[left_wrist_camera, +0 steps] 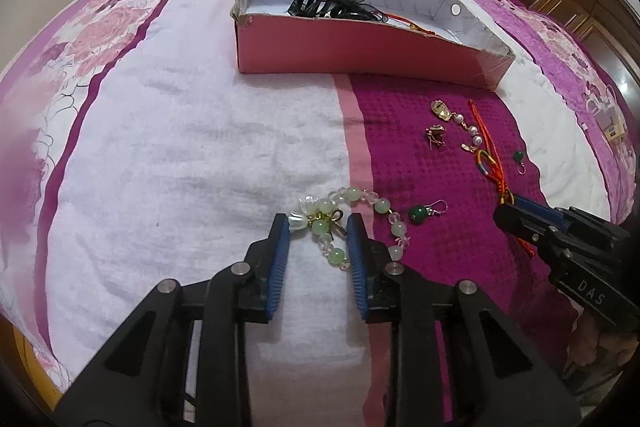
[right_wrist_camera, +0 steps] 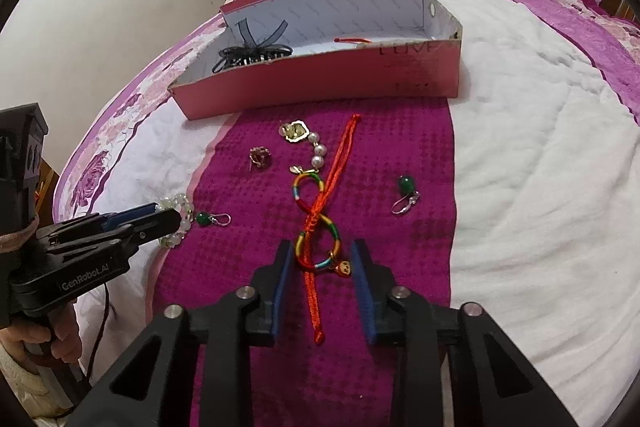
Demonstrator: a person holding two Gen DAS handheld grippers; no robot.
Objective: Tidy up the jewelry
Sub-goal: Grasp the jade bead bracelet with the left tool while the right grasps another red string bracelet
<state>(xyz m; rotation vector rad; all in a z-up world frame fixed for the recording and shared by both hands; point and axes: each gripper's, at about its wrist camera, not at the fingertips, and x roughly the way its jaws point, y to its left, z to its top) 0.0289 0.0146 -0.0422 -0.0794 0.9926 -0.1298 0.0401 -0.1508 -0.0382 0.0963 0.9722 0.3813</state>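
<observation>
**Both grippers poised over bracelets, most jewelry not yet boxed**

Left gripper [left_wrist_camera: 318, 227] jaws spread, straddling the pale green bead bracelet [left_wrist_camera: 352, 223] with its white bow charm; nothing pinched yet. Right gripper [right_wrist_camera: 322, 255] also spread, either side of the rainbow cord bracelet [right_wrist_camera: 318, 223], twisted in a figure eight, small gold charm on it. A red braided cord [right_wrist_camera: 334, 183] runs across it, touching.

Further out on the waffle-textured magenta strip of the quilted bedspread [right_wrist_camera: 540, 187]: two green round-bead earrings [right_wrist_camera: 406, 193] [right_wrist_camera: 210, 219] lying well apart, a small gold earring [right_wrist_camera: 260, 157], a pearl-and-gold piece [right_wrist_camera: 308, 143].

Farthest: pink cardboard box [right_wrist_camera: 320, 83], white inside, open top. It holds a black mesh bow hair clip [right_wrist_camera: 252, 51] and a red cord [right_wrist_camera: 354, 40].

Progress looks early: two items in, seven loose pieces left on the bed.
</observation>
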